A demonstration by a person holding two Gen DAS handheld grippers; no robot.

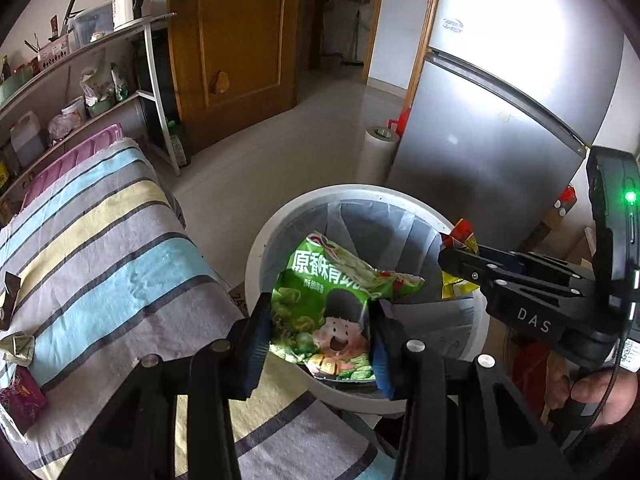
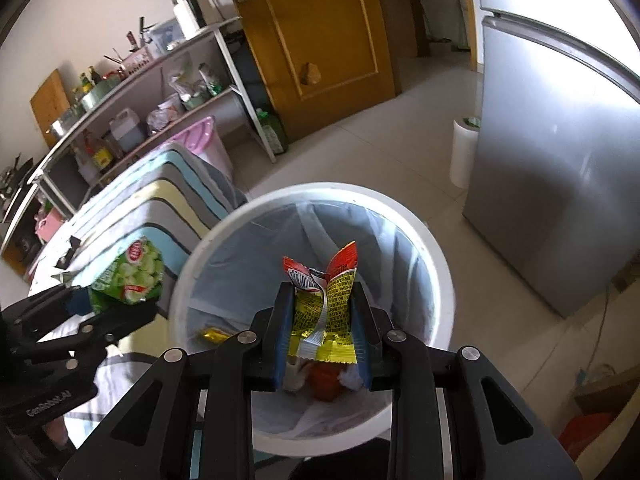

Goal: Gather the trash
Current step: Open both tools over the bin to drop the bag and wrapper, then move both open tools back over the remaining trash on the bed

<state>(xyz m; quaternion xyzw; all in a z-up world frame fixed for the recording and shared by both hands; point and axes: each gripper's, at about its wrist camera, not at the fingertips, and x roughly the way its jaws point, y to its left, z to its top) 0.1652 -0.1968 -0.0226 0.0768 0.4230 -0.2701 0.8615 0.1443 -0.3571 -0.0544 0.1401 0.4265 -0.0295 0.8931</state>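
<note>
Over the lined trash bin: left gripper pinching green snack bag, right gripper pinching yellow-red wrapper, both poised for dropping; more wrappers near striped tabletop's left edge.

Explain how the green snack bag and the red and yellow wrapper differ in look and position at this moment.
The green snack bag is the larger and shows a cartoon face; the red and yellow wrapper is narrower and shows dense print with a barcode. The left gripper holds the green snack bag; the right gripper holds the wrapper. Both are crumpled and are over the white bin.
</note>
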